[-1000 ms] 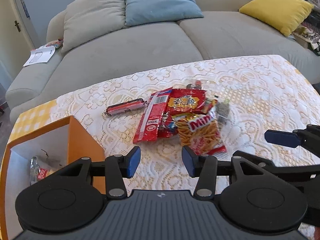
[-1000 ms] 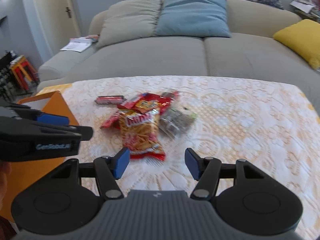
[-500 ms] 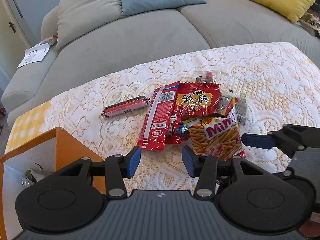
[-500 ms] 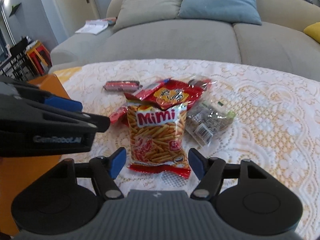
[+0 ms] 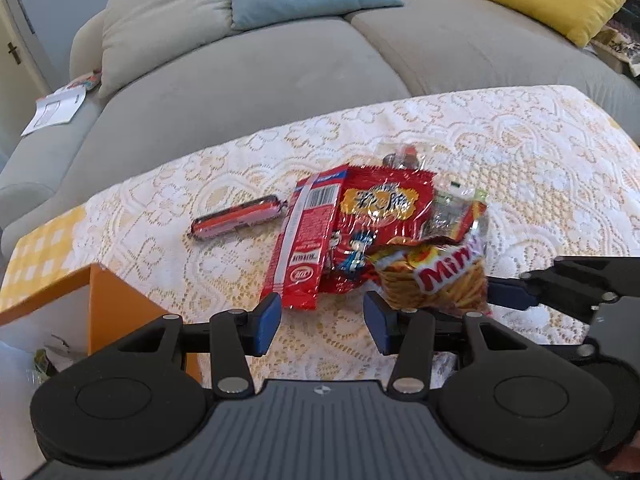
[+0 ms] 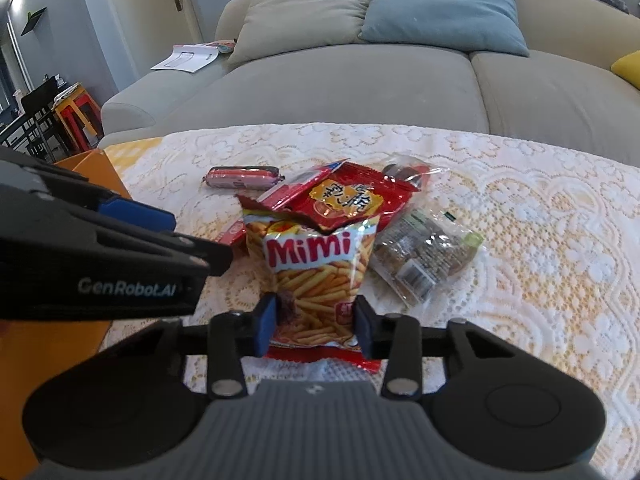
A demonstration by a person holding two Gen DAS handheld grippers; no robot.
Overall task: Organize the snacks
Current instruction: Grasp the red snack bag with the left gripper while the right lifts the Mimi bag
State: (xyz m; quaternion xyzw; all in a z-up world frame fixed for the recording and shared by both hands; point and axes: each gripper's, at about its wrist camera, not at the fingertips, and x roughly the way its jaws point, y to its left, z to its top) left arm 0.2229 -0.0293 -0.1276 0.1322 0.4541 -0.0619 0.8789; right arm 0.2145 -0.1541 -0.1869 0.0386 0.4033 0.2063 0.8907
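Closing on the Mimi fries bag (image 6: 316, 276), the right claw (image 6: 314, 322) has just narrowed its jaws; half a second ago they stood wide on either side of the bag's near end, and now both blue pads press into it, puckering the foil. Reads as a grasp made, bag not yet lifted off the table (image 6: 540, 240). So the pick step looks done for this snack; the carry to the orange box (image 5: 108, 312) at near left is my guess for what follows.

Left claw (image 5: 320, 322) is released, nothing between its pads, hanging over bare lace just short of the long red packet (image 5: 306, 248). Same gap as before. Both claws have dropped lower and nearer the pile over the last second, and both pitch down at the table.

Farther out, pile unchanged:
- red snack bag with yellow label (image 6: 352, 200) overlaps the Mimi bag's top edge, so it may drag when the bag comes up
- clear packet of dark pieces (image 6: 424, 256) to the right, touching the pile
- sausage stick (image 5: 238, 218) far left, apart from the rest
- small clear packet (image 5: 404, 156) at the far edge, contents unclear

Grey sofa (image 5: 280, 80) beyond the table.
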